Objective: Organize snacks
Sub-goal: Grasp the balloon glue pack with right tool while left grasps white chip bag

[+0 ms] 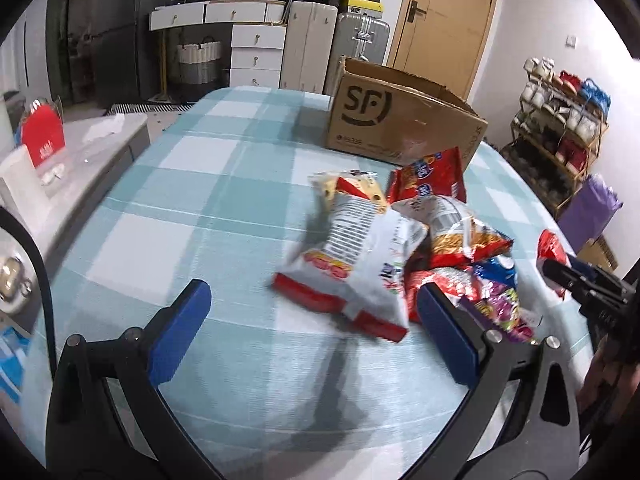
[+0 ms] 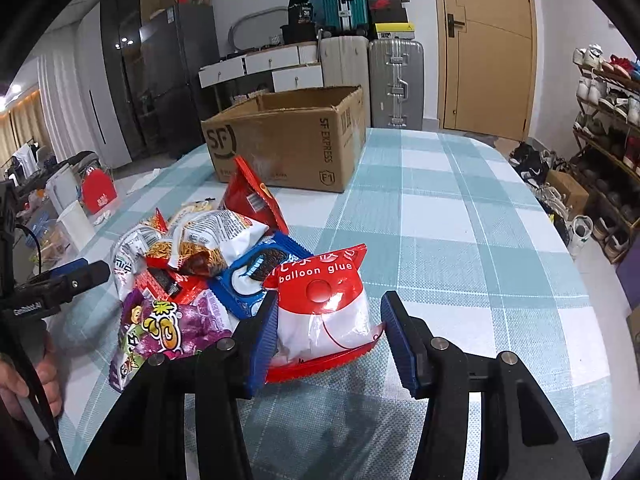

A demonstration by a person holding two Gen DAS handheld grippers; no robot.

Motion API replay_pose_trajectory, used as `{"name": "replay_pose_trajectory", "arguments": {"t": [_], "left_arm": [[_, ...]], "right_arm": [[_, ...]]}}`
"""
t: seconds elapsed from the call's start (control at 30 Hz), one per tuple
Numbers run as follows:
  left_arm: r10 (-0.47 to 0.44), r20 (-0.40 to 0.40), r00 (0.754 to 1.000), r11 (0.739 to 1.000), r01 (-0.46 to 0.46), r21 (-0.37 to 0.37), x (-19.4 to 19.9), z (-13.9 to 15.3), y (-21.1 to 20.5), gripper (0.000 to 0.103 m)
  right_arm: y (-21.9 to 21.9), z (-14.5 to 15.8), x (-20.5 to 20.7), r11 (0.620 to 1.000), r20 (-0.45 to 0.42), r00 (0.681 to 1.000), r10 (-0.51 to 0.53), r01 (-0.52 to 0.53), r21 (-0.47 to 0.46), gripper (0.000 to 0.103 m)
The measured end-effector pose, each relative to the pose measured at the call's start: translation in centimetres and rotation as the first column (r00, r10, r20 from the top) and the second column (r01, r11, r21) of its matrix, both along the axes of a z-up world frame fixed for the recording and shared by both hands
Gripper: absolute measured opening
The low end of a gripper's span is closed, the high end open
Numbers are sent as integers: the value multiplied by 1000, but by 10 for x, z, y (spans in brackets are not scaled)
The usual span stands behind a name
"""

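Note:
A heap of snack bags lies on the checked tablecloth (image 2: 448, 208) in front of an open cardboard box (image 2: 288, 148). My right gripper (image 2: 330, 300) is shut on a red and white bag marked "balloon glue" (image 2: 324, 312), its blue pads pressing both sides. Just left of it lie a blue cookie pack (image 2: 256, 272) and a purple bag (image 2: 168, 332). My left gripper (image 1: 314, 290) stands open and wide. The near edge of a white and red bag (image 1: 360, 264) reaches between its fingers without touching the pads. The box (image 1: 400, 128) stands behind the heap.
A side bench with a red card (image 1: 42, 136) and white containers lies left of the table. A shoe rack (image 2: 608, 128) stands along the right wall. Suitcases and white drawers are behind the table. A hand (image 2: 24, 380) holds the left gripper's handle.

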State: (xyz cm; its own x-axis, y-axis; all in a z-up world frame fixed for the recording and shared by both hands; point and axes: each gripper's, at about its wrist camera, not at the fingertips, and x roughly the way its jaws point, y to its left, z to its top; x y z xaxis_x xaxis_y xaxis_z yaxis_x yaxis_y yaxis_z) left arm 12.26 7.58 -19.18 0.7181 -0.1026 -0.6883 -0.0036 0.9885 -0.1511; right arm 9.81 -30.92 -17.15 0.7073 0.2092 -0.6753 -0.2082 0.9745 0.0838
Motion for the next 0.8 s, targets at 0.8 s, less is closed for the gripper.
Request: {"name": "replay_pose_trajectory", "arguments": {"t": [0.8], "left_arm": [[-124, -168, 978, 992, 123, -18, 61, -4, -19, 94]], "right_arm": [[-8, 1, -3, 998, 22, 1000, 14, -15, 55, 52]]}}
